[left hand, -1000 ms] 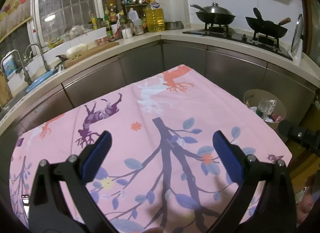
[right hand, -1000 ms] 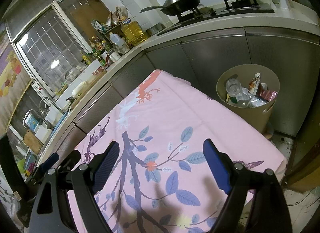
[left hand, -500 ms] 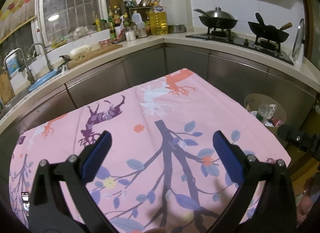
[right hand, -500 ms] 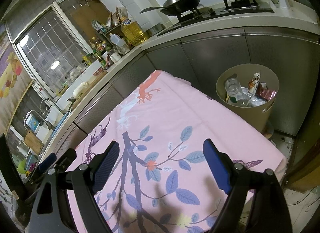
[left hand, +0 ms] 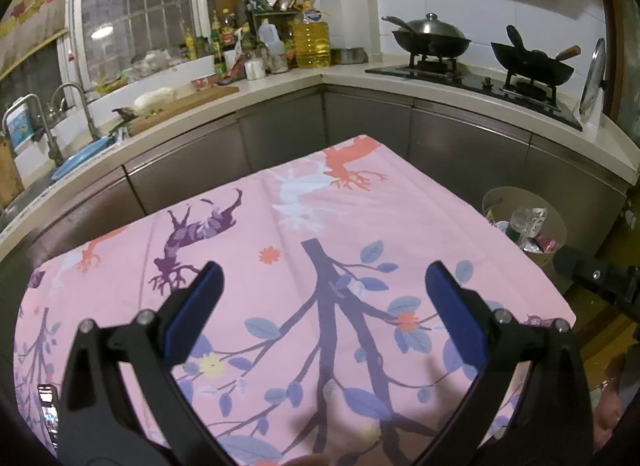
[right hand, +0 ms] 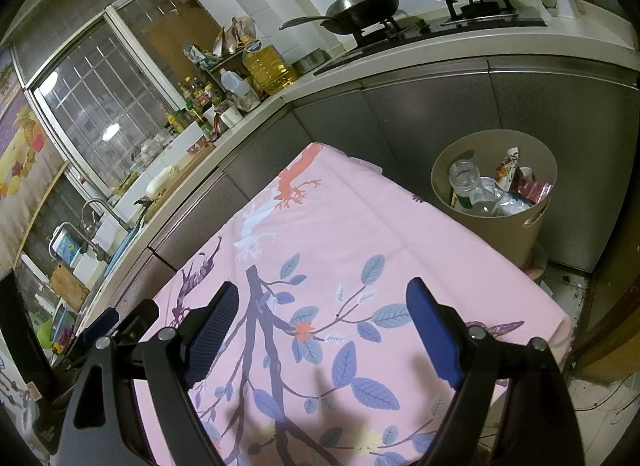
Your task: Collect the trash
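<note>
A beige bin [right hand: 496,221] stands on the floor at the table's far right corner, holding a clear plastic bottle [right hand: 466,179] and several wrappers. In the left wrist view the same bin [left hand: 498,201] shows past the table's right edge. My left gripper [left hand: 322,286] hangs open over the pink cloth with nothing between its blue pads. My right gripper [right hand: 320,306] is open too, above the same cloth, empty. The pink floral tablecloth [left hand: 304,225] carries no loose trash that I can see.
An L-shaped kitchen counter [left hand: 280,85] wraps the far side, with a sink and taps [left hand: 68,105], bottles and an oil jug [left hand: 312,45]. Two woks [left hand: 428,39] sit on the stove. The other gripper's tip [left hand: 592,278] pokes in at the right. Tiled floor [right hand: 576,286] lies right of the table.
Both grippers stay open and empty. The left wrist view has tilted up slightly, so the table and bin sit a little lower in its picture; the right view is unchanged.
</note>
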Tool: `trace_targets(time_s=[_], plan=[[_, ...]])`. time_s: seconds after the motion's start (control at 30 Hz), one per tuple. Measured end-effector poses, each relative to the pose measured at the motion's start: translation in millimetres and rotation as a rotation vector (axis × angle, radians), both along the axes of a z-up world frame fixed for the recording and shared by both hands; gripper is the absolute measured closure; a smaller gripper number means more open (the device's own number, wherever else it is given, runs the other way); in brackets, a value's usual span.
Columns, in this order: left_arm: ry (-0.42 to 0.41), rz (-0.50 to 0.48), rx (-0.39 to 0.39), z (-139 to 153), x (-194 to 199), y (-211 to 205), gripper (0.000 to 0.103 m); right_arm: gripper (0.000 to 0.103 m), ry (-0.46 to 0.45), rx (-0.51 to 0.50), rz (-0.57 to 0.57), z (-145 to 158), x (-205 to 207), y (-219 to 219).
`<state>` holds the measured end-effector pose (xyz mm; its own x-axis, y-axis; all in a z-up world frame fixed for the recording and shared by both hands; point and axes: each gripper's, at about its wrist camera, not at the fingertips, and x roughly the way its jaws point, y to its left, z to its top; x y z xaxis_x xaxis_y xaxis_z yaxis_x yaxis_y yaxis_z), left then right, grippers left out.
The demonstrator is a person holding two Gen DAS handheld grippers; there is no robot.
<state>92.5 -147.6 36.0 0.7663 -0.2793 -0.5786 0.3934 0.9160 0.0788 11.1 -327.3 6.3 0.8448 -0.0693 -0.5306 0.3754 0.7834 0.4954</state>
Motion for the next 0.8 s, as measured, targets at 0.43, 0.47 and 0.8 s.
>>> trace_targets(time_s=[0.43, 0.47, 0.8], plan=[[-0.011, 0.028, 0.009, -2.0, 0.7, -0.5, 0.006, 0.020, 0.003, 0.007, -0.002, 1.2, -0.1, -0.1], [-0.012, 0.033, 0.014, -2.6, 0.4, -0.9, 0.006, 0.020, 0.003, 0.008, -0.002, 2.9, 0.0, -1.4], [-0.002, 0.022, -0.015, -2.7, -2.0, 2.8, 0.006, 0.020, 0.003, 0.009, -0.001, 4.8, -0.2, -1.9]])
